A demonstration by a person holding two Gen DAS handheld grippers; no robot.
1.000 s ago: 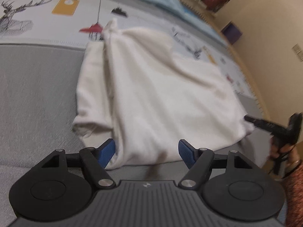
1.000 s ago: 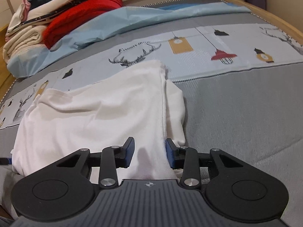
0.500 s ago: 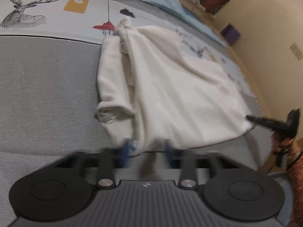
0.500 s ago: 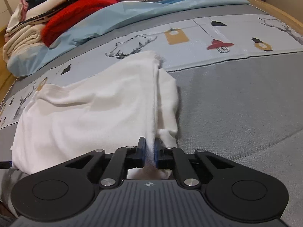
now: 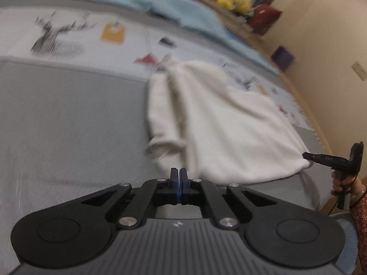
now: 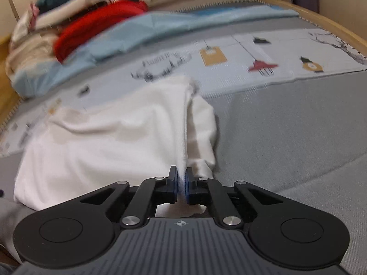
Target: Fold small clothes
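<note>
My left gripper [image 5: 179, 174] is closed on nothing; my right gripper [image 6: 182, 176] pinches the white garment's [image 6: 110, 142] hem by the bed's [image 6: 286, 123] near edge.

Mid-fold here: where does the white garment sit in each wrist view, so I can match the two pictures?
Left wrist view: white garment right of centre, its near edge just beyond the shut left gripper.
Right wrist view: white garment left of centre, its edge pinched in the right gripper.
Shared landmark: orange tag print on the bedsheet.
</note>
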